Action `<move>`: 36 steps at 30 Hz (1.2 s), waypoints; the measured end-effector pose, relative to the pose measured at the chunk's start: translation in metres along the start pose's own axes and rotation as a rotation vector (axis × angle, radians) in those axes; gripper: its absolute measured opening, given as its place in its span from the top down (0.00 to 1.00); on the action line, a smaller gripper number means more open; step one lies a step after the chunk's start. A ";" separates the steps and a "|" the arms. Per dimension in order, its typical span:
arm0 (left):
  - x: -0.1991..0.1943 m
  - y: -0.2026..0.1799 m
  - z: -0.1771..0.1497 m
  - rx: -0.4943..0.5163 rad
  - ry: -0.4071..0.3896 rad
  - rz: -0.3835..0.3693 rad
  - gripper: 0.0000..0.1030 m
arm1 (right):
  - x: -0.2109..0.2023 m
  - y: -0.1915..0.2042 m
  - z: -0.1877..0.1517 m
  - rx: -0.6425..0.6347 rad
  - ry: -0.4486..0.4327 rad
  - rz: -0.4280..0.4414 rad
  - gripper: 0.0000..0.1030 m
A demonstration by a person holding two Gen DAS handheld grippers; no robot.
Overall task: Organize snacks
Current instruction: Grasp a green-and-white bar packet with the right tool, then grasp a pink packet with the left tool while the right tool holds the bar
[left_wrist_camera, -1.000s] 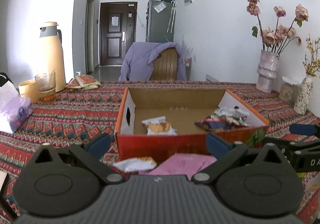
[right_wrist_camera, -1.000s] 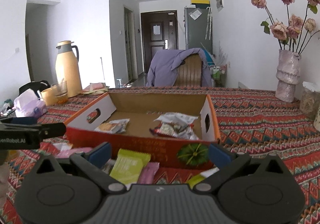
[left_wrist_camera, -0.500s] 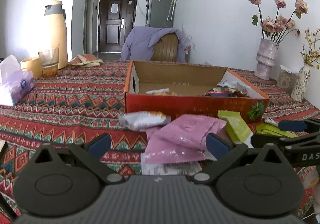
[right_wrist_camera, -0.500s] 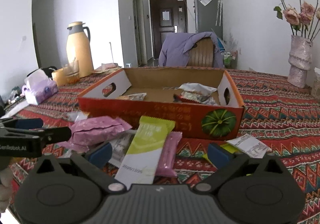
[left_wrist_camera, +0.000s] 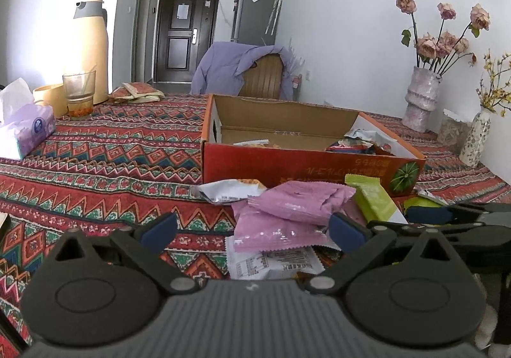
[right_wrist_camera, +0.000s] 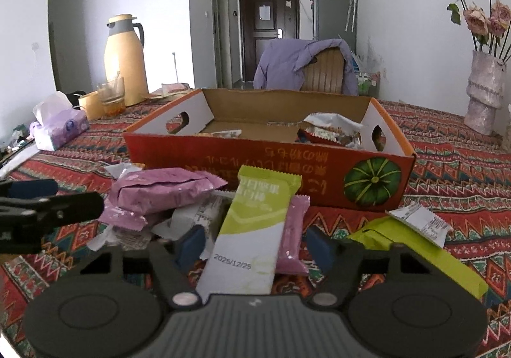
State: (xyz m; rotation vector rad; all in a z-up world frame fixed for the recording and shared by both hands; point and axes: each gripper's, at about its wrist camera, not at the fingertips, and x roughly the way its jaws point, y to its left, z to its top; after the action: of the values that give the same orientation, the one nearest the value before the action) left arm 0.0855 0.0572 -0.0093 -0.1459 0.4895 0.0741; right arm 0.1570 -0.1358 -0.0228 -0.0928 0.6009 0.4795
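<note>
An open orange cardboard box (left_wrist_camera: 300, 163) (right_wrist_camera: 265, 166) stands on the patterned tablecloth with a few snack packets inside. A pile of snacks lies in front of it: pink packets (left_wrist_camera: 300, 201) (right_wrist_camera: 163, 189), a green-and-white bar (right_wrist_camera: 252, 230) (left_wrist_camera: 373, 201), a white packet (left_wrist_camera: 226, 190). My left gripper (left_wrist_camera: 252, 232) is open, low over the pink packets. My right gripper (right_wrist_camera: 254, 244) is open with its fingers on either side of the green-and-white bar and a pink packet (right_wrist_camera: 292, 233); they do not grip it.
A tissue box (left_wrist_camera: 25, 131), a glass (left_wrist_camera: 78, 93) and a cream thermos (left_wrist_camera: 91, 48) stand at the left. Flower vases (left_wrist_camera: 421, 96) stand at the right. A chair with a purple jacket (left_wrist_camera: 242, 67) is behind the table. More green packets (right_wrist_camera: 415, 249) lie at right.
Both grippers have pulled back from the box and dropped low over the snack pile. The right gripper's fingers have narrowed around the green-and-white bar.
</note>
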 end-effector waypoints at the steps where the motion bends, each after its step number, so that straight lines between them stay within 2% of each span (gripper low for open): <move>1: 0.000 0.000 0.000 -0.001 0.000 -0.001 0.00 | 0.002 0.001 0.000 0.001 0.003 -0.001 0.39; 3: -0.001 0.000 0.000 -0.003 -0.001 -0.001 0.00 | 0.004 0.002 0.000 0.002 0.008 -0.004 0.40; 11: -0.002 0.000 -0.002 -0.005 0.002 -0.003 0.00 | 0.009 0.003 -0.001 0.009 0.015 -0.031 0.62; 19: -0.001 -0.004 0.003 0.009 0.001 -0.017 0.00 | 0.000 -0.005 -0.003 0.029 -0.026 -0.011 0.63; 25: 0.008 -0.012 0.018 0.032 0.004 -0.060 0.00 | -0.012 -0.017 0.000 0.055 -0.072 -0.018 0.63; 31: 0.035 -0.032 0.028 0.094 0.046 -0.078 0.00 | -0.022 -0.032 0.002 0.079 -0.106 -0.050 0.63; 36: 0.061 -0.043 0.032 0.107 0.108 -0.047 0.00 | -0.026 -0.046 0.001 0.103 -0.115 -0.072 0.63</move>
State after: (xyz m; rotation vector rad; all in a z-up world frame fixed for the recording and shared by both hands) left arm 0.1584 0.0218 -0.0048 -0.0571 0.5961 -0.0063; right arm 0.1604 -0.1872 -0.0098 0.0113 0.5070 0.3809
